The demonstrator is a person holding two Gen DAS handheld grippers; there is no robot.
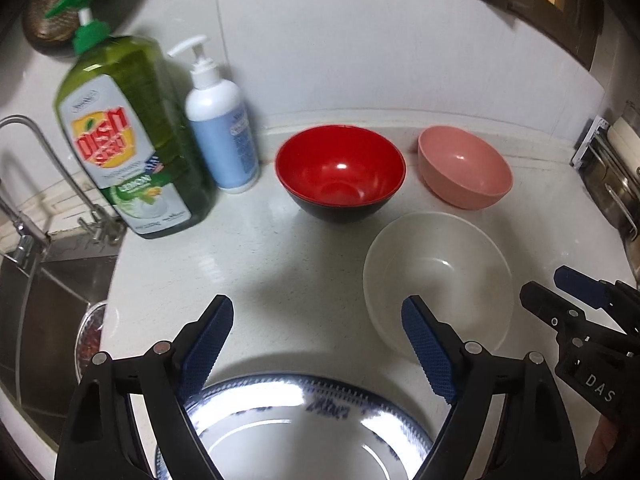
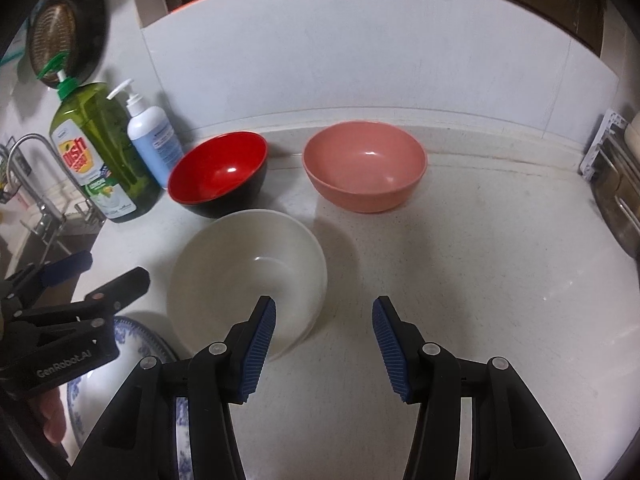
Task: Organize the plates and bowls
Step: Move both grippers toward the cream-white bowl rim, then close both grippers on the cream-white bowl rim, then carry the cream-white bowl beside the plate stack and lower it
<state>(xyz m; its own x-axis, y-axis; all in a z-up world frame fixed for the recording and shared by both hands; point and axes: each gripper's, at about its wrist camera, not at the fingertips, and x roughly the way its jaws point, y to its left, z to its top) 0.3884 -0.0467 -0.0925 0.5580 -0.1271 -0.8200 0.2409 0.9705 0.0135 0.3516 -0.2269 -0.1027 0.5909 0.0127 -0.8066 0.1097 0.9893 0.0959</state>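
Both of your tongs stand apart and hold nothing: the left tongs [image 1: 318, 354] hover over the blue-patterned plate [image 1: 296, 420] at the near edge of the surface [image 1: 260, 248], and the right tongs [image 2: 324, 350] hang just beside the white bowl's [image 2: 244, 264] near rim. The red bowl [image 2: 218, 176] and the pink bowl [image 2: 364, 168] sit farther back by the wall, apart from each other; the red one is close to the soap bottles [image 1: 132, 144]. The risk, as I judge it, is a thin-rim pinch — the bowls look smooth and glossy, so a shallow bite could let one slip or tip, and reaching for the red bowl could knock a bottle toward the sink [image 1: 48, 300]. All three bowls stand upright, mouths up; being round, they have no long axis, so you may take any rim point. The plate lies flat, face up.
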